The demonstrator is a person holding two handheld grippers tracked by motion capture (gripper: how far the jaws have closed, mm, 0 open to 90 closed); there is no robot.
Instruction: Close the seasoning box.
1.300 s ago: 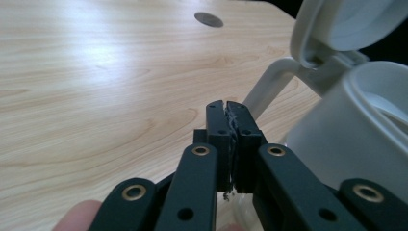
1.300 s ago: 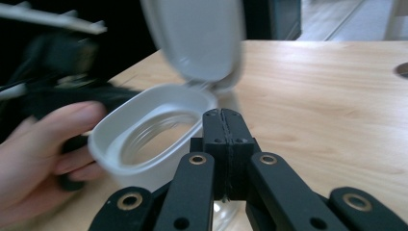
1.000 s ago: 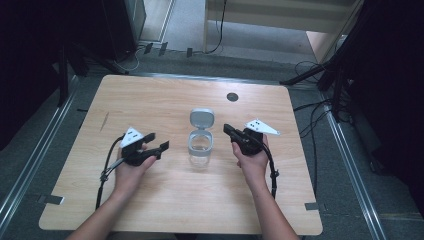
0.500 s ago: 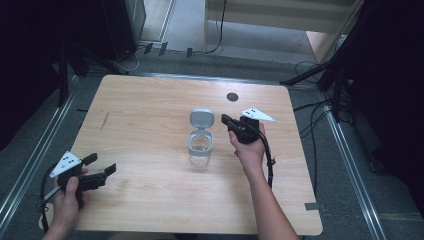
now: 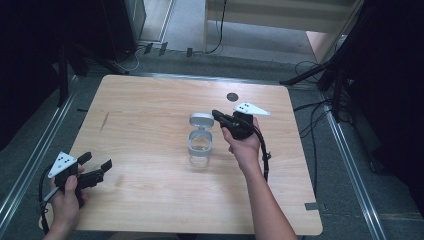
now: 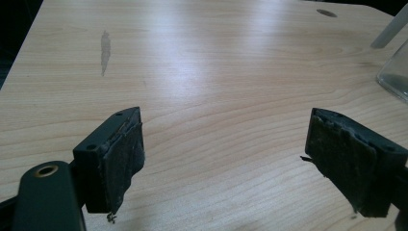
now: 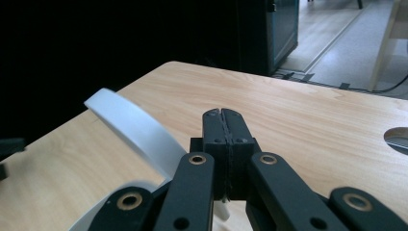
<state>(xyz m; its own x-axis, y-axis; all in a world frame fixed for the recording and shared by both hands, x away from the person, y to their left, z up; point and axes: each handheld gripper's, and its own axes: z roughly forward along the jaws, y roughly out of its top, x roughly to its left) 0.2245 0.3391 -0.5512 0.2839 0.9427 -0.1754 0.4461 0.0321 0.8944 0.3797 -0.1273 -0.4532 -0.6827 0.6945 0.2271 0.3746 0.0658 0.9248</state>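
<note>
- Jar (image 5: 200,147) mid-table (image 5: 150,105), hinged lid (image 5: 201,120) flipped open.
- Right hand-held gripper (image 5: 217,114) pressed closed, empty, beside lid (a nudge might tip jar).
- Left hand-held gripper (image 5: 96,161) gaping, empty, near table's corner.

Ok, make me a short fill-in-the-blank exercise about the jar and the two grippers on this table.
1. The clear jar stands with its hinged lid flipped ____.
2. The left gripper sits near the table's front-left corner with its jaws ____.
3. The right gripper, beside the lid, has its jaws ____.
4. The wooden table has a small round ____ near its far edge.

Missing words: open; open; shut; hole
</note>
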